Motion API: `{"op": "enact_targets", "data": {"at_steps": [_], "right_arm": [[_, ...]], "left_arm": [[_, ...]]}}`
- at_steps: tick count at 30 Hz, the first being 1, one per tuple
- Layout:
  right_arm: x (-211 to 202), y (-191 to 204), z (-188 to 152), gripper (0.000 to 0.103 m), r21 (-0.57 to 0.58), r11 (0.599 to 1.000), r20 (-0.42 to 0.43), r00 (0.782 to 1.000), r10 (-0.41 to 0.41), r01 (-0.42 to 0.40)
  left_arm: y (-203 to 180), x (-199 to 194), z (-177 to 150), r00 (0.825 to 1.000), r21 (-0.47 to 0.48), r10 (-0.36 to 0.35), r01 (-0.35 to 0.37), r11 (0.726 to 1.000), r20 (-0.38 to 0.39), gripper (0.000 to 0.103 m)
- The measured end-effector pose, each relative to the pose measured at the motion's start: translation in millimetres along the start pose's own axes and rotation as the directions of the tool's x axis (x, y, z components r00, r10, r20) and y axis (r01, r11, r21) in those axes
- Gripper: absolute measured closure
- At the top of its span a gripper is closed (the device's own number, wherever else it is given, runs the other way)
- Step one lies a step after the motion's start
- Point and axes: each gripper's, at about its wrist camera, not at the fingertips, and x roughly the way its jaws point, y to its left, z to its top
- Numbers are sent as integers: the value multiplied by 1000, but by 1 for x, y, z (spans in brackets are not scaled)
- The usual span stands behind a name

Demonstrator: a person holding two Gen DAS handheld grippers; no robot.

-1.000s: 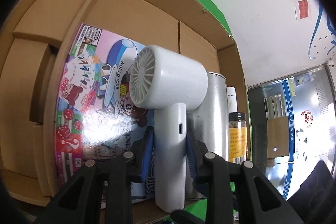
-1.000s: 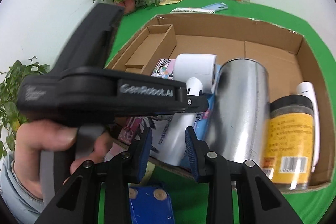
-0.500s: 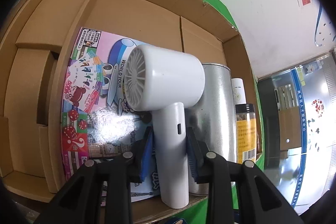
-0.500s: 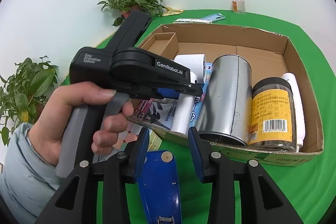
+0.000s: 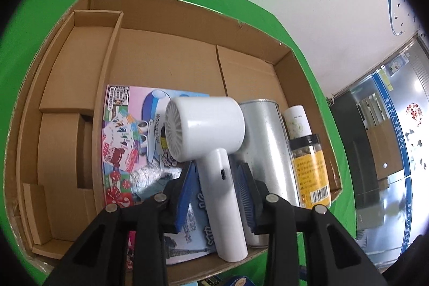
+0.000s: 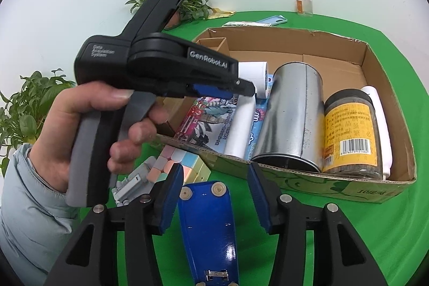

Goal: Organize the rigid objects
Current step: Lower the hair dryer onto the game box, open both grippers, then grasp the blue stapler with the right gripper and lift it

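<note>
Stapler (image 6: 207, 229) lies lengthwise between the spread fingers of right gripper (image 6: 215, 195); left gripper (image 5: 215, 188), farther, stands slack around hair dryer (image 5: 206, 130).

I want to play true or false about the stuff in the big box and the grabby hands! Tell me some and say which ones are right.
1. The white hair dryer lies inside the cardboard box. True.
2. The left gripper has its blue pads on either side of the dryer's handle. True.
3. The silver can stands upright. False: it lies on its side.
4. The blue stapler is inside the box. False: it lies on the green cloth, between the open right gripper fingers.
5. The yellow-labelled jar lies beside the silver can. True.
</note>
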Motion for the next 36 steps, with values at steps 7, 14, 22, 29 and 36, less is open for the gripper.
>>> {"op": "enact_targets", "data": {"at_steps": [7, 14, 22, 29, 36], "right_arm": [[-2, 11, -6, 54, -16, 999, 1, 999, 34, -33], [-21, 13, -16, 0, 4, 997, 140, 987, -76, 76], [-37, 4, -50, 0, 2, 1000, 184, 983, -19, 19], [4, -13, -92, 11, 59, 995, -81, 993, 82, -77], [38, 6, -116, 45, -8, 1000, -136, 991, 15, -16]], "left_arm": [[-5, 14, 2, 1000, 43, -27, 28, 999, -10, 72], [-26, -35, -17, 978, 166, 87, -120, 979, 191, 62], [-40, -137, -134, 786, 167, 250, -406, 898, 566, 0], [1, -129, -209, 875, 25, 262, -298, 954, 406, 0], [5, -121, -237, 927, -29, 191, -192, 981, 324, 0]]}}
